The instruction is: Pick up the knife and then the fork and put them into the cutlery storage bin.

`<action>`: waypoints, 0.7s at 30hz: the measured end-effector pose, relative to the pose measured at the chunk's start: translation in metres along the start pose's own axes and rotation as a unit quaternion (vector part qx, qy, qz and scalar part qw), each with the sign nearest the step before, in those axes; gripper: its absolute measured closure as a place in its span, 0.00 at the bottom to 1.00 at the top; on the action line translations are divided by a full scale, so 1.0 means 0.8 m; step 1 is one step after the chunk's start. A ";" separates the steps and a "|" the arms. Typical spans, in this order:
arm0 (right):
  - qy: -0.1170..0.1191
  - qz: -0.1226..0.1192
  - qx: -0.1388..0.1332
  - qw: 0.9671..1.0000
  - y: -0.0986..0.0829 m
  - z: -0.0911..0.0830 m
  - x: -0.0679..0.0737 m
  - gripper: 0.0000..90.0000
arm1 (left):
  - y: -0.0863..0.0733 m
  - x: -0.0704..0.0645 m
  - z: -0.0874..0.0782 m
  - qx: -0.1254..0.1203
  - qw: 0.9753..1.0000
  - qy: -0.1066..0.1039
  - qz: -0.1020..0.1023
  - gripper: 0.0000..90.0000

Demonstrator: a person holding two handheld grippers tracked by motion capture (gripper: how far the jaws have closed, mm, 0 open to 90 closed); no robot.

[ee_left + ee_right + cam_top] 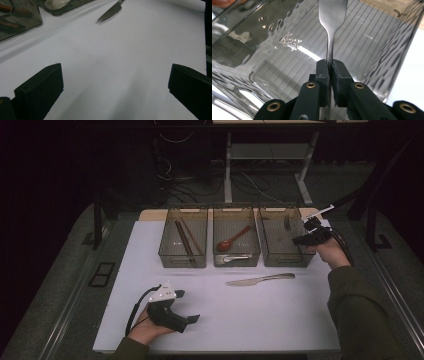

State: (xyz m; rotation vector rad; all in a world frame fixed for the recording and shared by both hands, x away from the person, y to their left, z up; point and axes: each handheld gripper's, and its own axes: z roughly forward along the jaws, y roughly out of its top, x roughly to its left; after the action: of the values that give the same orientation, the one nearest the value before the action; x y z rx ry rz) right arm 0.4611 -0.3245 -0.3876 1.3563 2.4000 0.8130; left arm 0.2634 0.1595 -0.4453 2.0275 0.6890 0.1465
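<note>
Over the right bin [286, 257], right gripper [329, 65] jaws pinch the fork [333, 15], handle pointing into it; left gripper [186, 307] jaws spread, idle.

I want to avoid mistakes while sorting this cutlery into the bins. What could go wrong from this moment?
1. The right gripper pinches only the thin neck of the fork above the right bin; it may swing or slip and drop hard.
2. Its hand is close to the bin wall, so a bump might shift the bin.
3. The knife lies flat on the table, hard to pinch for the open left gripper.
</note>
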 end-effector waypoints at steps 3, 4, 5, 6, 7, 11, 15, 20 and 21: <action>-0.002 -0.002 0.002 1.000 0.000 0.003 0.002 0.85 | 0.000 0.000 0.000 0.000 1.000 -0.001 0.000 0.00; -0.001 -0.001 0.001 1.000 0.000 0.002 0.002 0.81 | 0.000 0.000 0.000 0.001 1.000 -0.001 0.000 0.00; -0.004 -0.001 -0.001 1.000 0.000 0.002 0.002 0.79 | 0.000 0.000 0.000 0.001 1.000 0.000 -0.001 0.00; -0.004 0.000 -0.004 1.000 0.000 0.001 0.002 0.77 | 0.000 0.000 0.000 0.001 1.000 -0.001 -0.001 0.00; -0.002 0.003 -0.008 1.000 0.000 -0.001 0.002 0.74 | 0.000 0.000 0.000 0.000 1.000 -0.001 -0.001 0.00; 0.008 0.009 -0.039 0.999 -0.002 -0.014 0.004 0.67 | 0.000 0.000 0.000 0.001 1.000 -0.001 0.000 0.00; 0.022 0.008 -0.073 0.997 -0.008 -0.034 0.015 0.63 | 0.000 0.000 0.000 0.002 1.000 0.000 -0.002 0.00; 0.036 -0.002 -0.099 0.994 -0.022 -0.058 0.034 0.77 | 0.000 0.000 0.000 0.000 1.000 0.000 -0.001 0.00; 0.044 -0.005 -0.100 0.994 -0.026 -0.061 0.039 0.81 | 0.000 0.000 0.000 0.001 1.000 0.001 -0.002 0.00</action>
State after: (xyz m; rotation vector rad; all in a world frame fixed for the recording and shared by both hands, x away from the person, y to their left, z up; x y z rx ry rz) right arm 0.4067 -0.3233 -0.3588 1.2546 2.3136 1.0983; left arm 0.2632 0.1594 -0.4452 2.0276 0.6931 0.1453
